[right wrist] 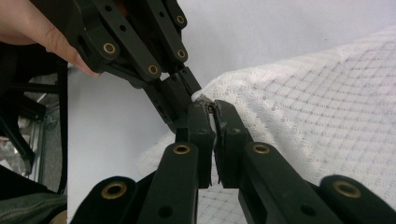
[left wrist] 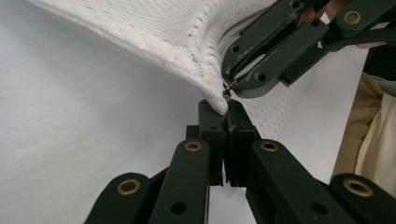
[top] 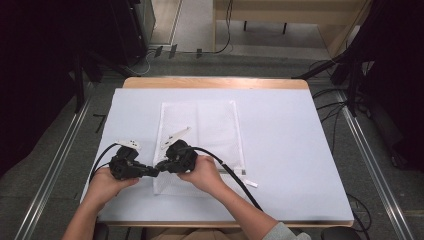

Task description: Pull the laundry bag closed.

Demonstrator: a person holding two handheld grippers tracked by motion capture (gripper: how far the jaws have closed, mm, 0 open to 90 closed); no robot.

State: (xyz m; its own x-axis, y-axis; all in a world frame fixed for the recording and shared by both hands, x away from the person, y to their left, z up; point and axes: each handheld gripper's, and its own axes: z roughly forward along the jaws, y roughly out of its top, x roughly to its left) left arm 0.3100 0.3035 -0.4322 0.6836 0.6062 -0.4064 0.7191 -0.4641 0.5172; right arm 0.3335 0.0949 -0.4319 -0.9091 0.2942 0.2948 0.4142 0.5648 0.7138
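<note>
High view: my 2 grippers meet tip to tip at the near left edge of a white mesh laundry bag (top: 202, 131), which lies flat on the white table cover (top: 290, 150). My left gripper (top: 156, 171) points right; my right gripper (top: 161, 165) points left, just beyond it.

Left gripper view: my left gripper (left wrist: 227, 108) has its jaws clamped on a raised corner of the mesh laundry bag (left wrist: 177, 32). The bag rises away above and to the left of the jaws. My right gripper (left wrist: 229, 85) sits just above, pinching a small metal zipper pull (left wrist: 227, 88).

Right gripper view: my right gripper (right wrist: 212, 109) is pressed closed on the bag's edge (right wrist: 303, 88); my left gripper (right wrist: 189, 93) touches the same corner, upper left.
</note>
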